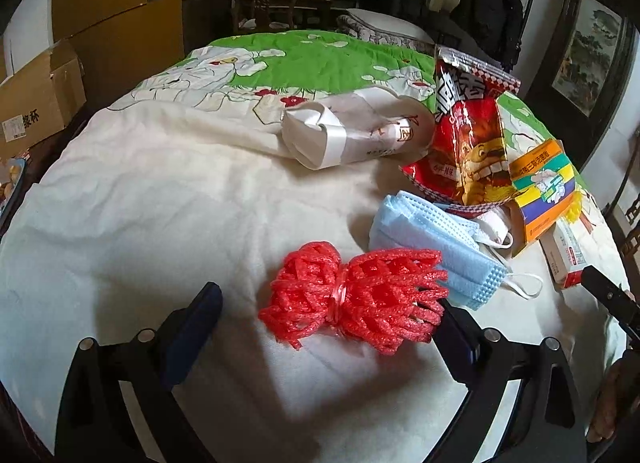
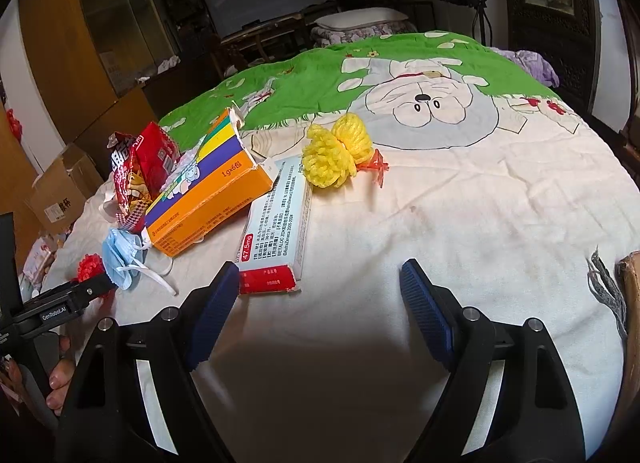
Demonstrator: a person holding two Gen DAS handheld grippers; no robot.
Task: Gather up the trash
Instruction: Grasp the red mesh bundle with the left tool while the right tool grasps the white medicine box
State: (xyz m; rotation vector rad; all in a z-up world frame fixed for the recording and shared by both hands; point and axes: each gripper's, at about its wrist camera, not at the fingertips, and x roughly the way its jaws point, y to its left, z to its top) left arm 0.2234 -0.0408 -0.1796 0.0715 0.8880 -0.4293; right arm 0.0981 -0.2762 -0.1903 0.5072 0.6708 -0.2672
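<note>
Red foam netting lies between the spread left gripper, awaiting its squeeze; the right gripper gapes empty.

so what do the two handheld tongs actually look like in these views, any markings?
Both tongs are alike: black angular plastic frames with silver round bolts, each ending in two dark blue ribbed pads. Left tongs, right tongs. In the right wrist view the left unit's black body carries white "GenRobot.AI" lettering. No cables or sleeves are visible; only bare fingers show on the handles.
</note>
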